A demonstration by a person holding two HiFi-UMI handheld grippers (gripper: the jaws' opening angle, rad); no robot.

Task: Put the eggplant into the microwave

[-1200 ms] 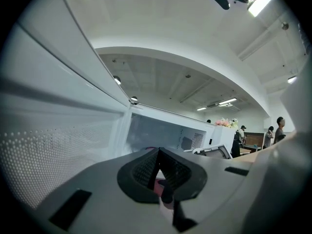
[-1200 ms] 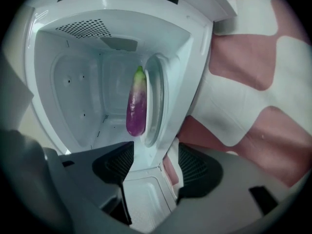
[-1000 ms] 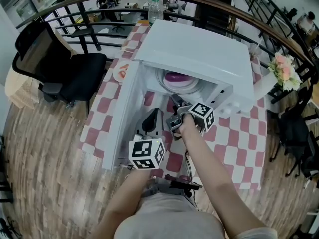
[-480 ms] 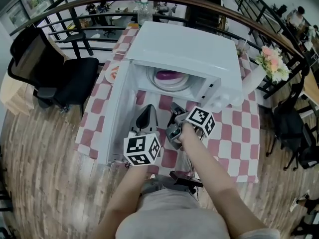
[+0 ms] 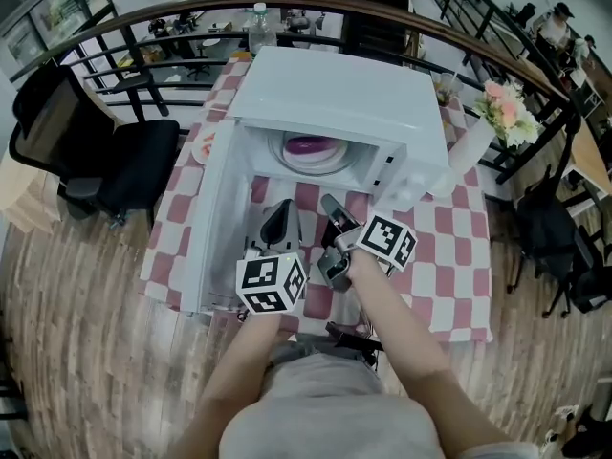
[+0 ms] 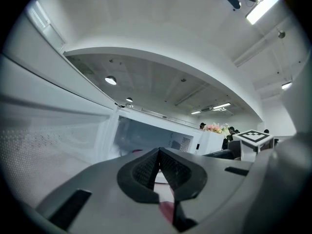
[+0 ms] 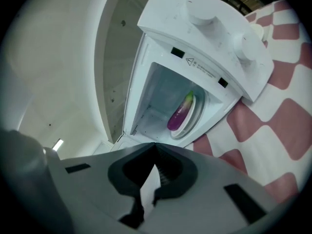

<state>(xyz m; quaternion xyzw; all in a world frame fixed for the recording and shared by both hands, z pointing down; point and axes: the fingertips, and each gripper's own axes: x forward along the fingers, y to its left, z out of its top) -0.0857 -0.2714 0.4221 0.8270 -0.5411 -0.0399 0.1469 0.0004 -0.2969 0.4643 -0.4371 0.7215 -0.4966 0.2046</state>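
Observation:
The white microwave (image 5: pixel 335 89) stands on the checked table with its door (image 5: pixel 212 218) swung open to the left. Inside, the purple eggplant (image 5: pixel 308 144) lies on a white plate (image 5: pixel 330 163); the right gripper view shows the eggplant (image 7: pixel 181 112) resting alone on that plate (image 7: pixel 195 116). My right gripper (image 5: pixel 330 204) hovers in front of the oven mouth, shut with nothing between its jaws (image 7: pixel 155 147). My left gripper (image 5: pixel 279 220) is beside it, close to the open door, also shut and empty (image 6: pixel 159 152).
A black office chair (image 5: pixel 105 151) stands left of the table. A small plate of food (image 5: pixel 203 144) sits behind the door, a bottle (image 5: pixel 256 22) at the far edge, and a vase of flowers (image 5: pixel 502 113) at the right. A curved railing runs behind.
My right gripper has drawn back from the microwave opening, risen and rolled. The eggplant stays on the plate inside. The left gripper has barely shifted.

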